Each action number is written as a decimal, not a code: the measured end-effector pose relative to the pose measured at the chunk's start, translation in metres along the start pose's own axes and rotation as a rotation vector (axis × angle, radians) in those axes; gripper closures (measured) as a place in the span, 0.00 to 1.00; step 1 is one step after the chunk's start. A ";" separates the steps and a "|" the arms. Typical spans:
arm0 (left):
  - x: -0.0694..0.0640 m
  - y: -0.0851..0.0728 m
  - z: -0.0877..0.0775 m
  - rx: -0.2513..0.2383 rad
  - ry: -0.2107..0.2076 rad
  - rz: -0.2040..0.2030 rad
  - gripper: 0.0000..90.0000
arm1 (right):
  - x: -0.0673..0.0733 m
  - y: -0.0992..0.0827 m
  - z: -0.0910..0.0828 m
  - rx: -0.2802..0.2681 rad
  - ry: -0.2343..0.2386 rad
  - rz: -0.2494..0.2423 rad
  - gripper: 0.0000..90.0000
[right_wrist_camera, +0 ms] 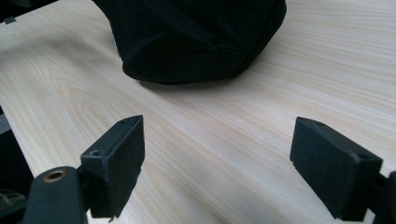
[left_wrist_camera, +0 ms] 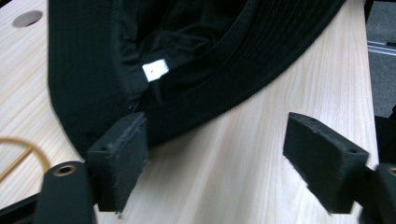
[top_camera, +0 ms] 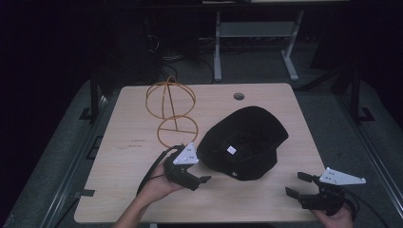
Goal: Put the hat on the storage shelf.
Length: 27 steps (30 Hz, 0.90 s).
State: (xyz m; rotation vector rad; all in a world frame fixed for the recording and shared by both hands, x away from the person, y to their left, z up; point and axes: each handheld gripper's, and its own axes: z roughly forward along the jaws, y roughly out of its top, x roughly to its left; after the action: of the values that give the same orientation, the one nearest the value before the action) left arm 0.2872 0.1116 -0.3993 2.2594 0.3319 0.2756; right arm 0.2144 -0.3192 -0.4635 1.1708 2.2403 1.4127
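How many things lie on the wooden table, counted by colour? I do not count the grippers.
Black: 1, the black fabric cap, lying upside down with a white label inside.
Orange: 1, the orange wire hat stand with a round base.
Total: 2 things on the light wooden table.

Left gripper (top_camera: 202, 176) held low with jaws spread wide, right gripper (top_camera: 298, 185) near the table corner, likewise spread.

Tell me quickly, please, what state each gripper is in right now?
Left gripper: open, holding nothing, at the black hat's brim.
Right gripper: open, empty.
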 end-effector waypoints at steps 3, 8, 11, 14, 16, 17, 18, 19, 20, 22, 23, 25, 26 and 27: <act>0.003 0.006 0.006 0.003 -0.009 0.013 0.32 | 0.001 0.000 0.001 0.004 0.006 -0.005 0.19; 0.006 0.012 0.022 0.037 0.005 0.047 0.39 | 0.002 0.000 0.002 0.011 0.009 -0.014 0.19; 0.006 0.017 0.029 0.043 -0.022 0.074 0.47 | 0.003 0.001 0.002 0.008 0.011 -0.010 0.19; 0.002 0.022 0.034 0.035 -0.036 0.116 0.69 | 0.004 0.001 0.003 0.009 0.013 -0.013 0.19; 0.001 0.025 0.035 0.021 -0.037 0.138 0.72 | 0.004 0.001 0.003 0.008 0.014 -0.016 0.19; 0.000 0.027 0.036 0.014 -0.042 0.145 0.76 | 0.004 0.001 0.003 0.006 0.014 -0.015 0.19; -0.001 0.028 0.036 0.007 -0.045 0.152 0.80 | 0.005 0.001 0.002 0.006 0.014 -0.018 0.19; -0.002 0.030 0.036 -0.005 -0.045 0.152 0.83 | 0.005 0.002 0.002 0.003 0.015 -0.016 0.19; -0.003 0.032 0.036 -0.011 -0.049 0.158 0.86 | 0.005 0.002 0.002 -0.001 0.015 -0.016 0.19; -0.005 0.037 0.035 -0.036 -0.058 0.160 0.93 | 0.006 0.002 0.002 -0.004 0.015 -0.014 0.19; -0.005 0.040 0.035 -0.051 -0.066 0.156 0.93 | 0.006 0.002 0.002 -0.005 0.015 -0.013 0.19; -0.006 0.047 0.033 -0.095 -0.080 0.135 0.97 | 0.008 0.005 0.000 -0.024 0.011 -0.019 0.19; -0.005 0.050 0.032 -0.116 -0.089 0.127 0.97 | 0.008 0.005 0.000 -0.024 0.011 -0.019 0.19; -0.006 0.053 0.031 -0.134 -0.089 0.121 0.97 | 0.010 0.007 -0.002 -0.046 0.004 -0.015 0.19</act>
State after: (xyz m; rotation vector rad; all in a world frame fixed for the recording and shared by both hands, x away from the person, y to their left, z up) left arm 0.2992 0.0543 -0.3791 2.1550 0.1266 0.2518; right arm 0.2107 -0.3116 -0.4545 1.1346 2.2022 1.4542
